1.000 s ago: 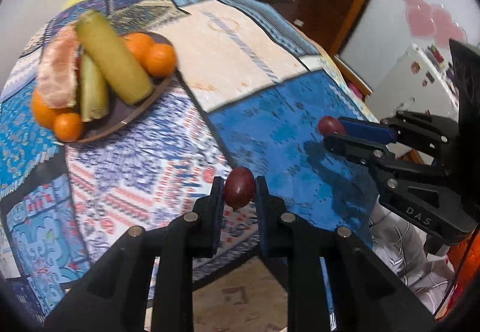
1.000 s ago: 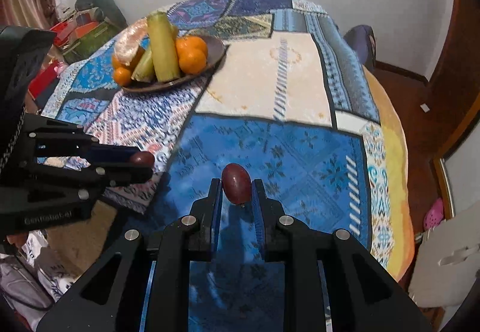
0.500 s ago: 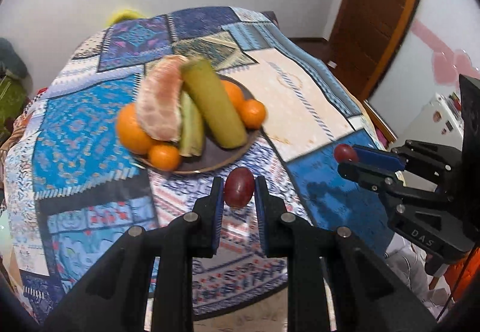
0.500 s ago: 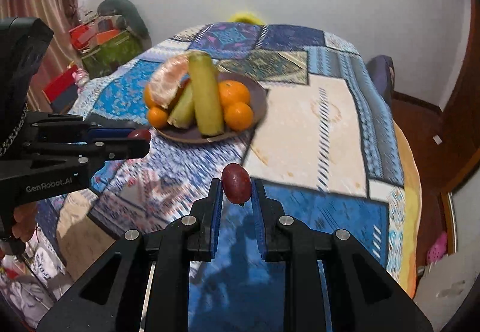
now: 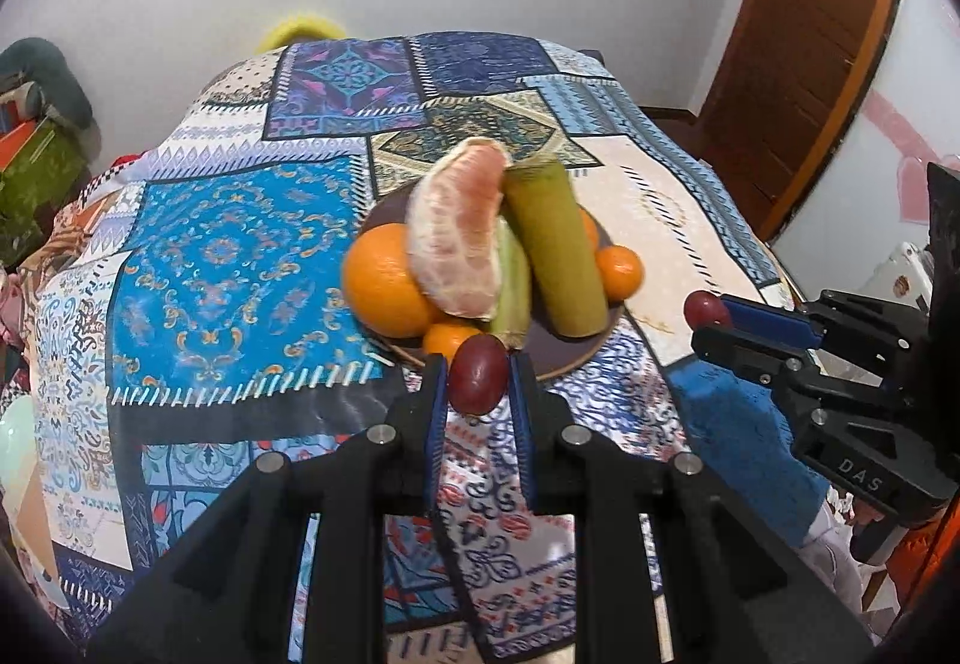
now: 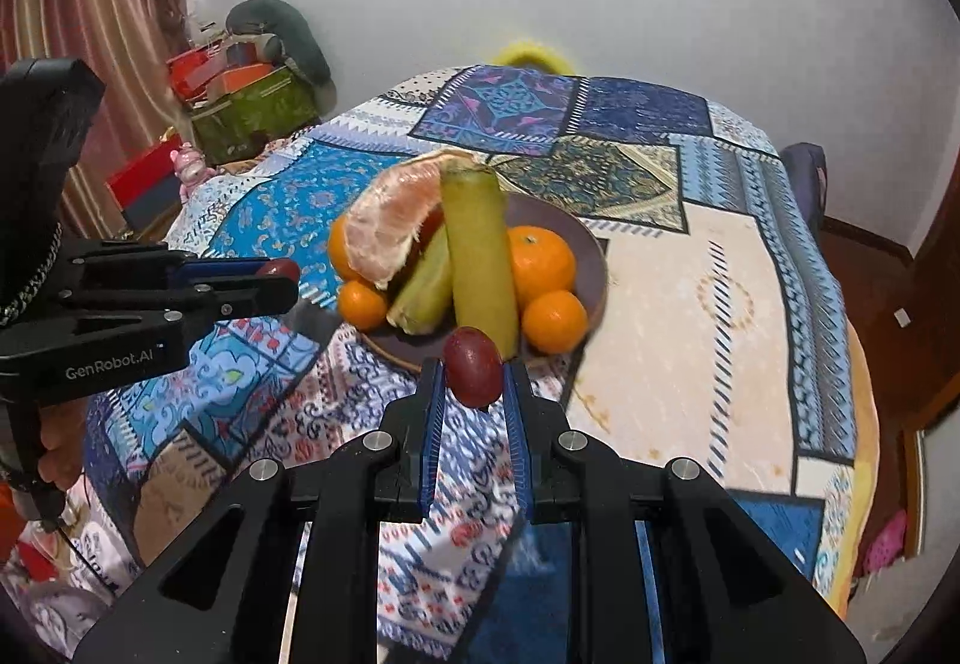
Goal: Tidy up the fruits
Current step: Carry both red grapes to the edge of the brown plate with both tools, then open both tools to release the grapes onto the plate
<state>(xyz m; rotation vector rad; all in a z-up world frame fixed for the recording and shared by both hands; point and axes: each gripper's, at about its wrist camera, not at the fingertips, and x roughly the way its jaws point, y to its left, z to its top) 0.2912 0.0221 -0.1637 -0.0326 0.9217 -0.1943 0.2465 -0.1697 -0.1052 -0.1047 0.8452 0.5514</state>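
While you hover both tongs just short of the fruit plate (image 5: 570,358), your left gripper (image 5: 478,385) pinches a dark red grape (image 5: 478,374) between nearly closed pads. Your right gripper (image 6: 472,385) clamps a second red grape (image 6: 472,374) the same way, above the patchwork tablecloth (image 6: 708,298).

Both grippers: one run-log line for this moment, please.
left gripper: shut on left grape | right gripper: shut on right grape | both near front rim of fruit plate | neither grape placed yet
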